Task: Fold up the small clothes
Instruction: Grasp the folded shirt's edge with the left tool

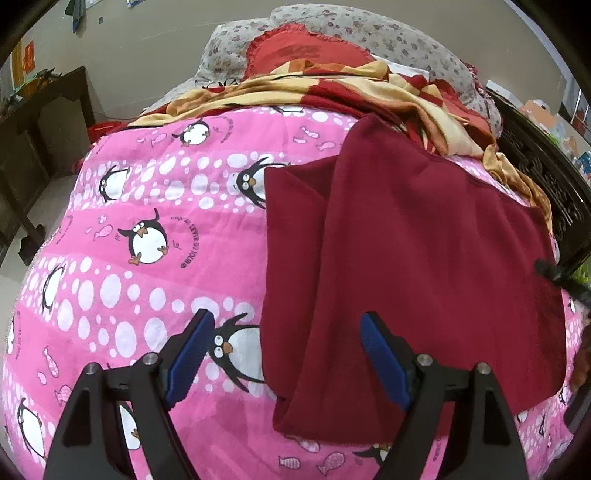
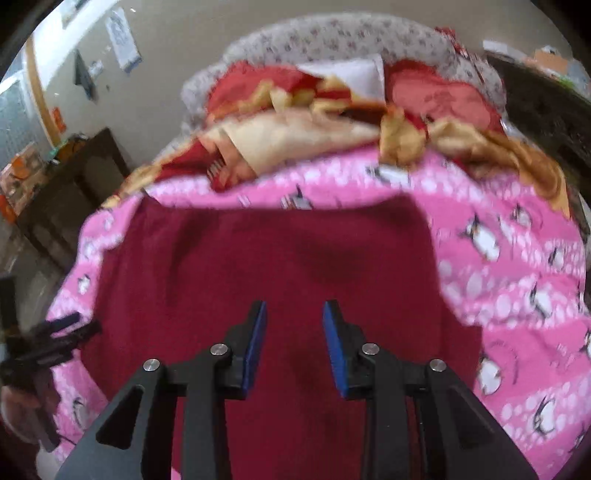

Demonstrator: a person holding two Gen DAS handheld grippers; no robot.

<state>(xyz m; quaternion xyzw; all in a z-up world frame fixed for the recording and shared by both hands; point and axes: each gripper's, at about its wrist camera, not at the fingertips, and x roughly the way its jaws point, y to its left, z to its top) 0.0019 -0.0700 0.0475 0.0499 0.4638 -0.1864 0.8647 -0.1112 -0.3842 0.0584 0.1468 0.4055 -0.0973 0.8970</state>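
A dark red garment lies flat on the pink penguin bedspread, with a folded flap along its left side. My left gripper is open and empty above the garment's near left edge, one finger over the bedspread, the other over the cloth. In the right wrist view the same garment fills the middle. My right gripper is open and empty, hovering above the cloth. The view is blurred. The tip of the right gripper shows at the right edge of the left wrist view.
A crumpled red and yellow blanket and floral pillows lie at the bed's far end. A dark wooden table stands left of the bed. A dark carved headboard runs along the right. The other gripper shows at left.
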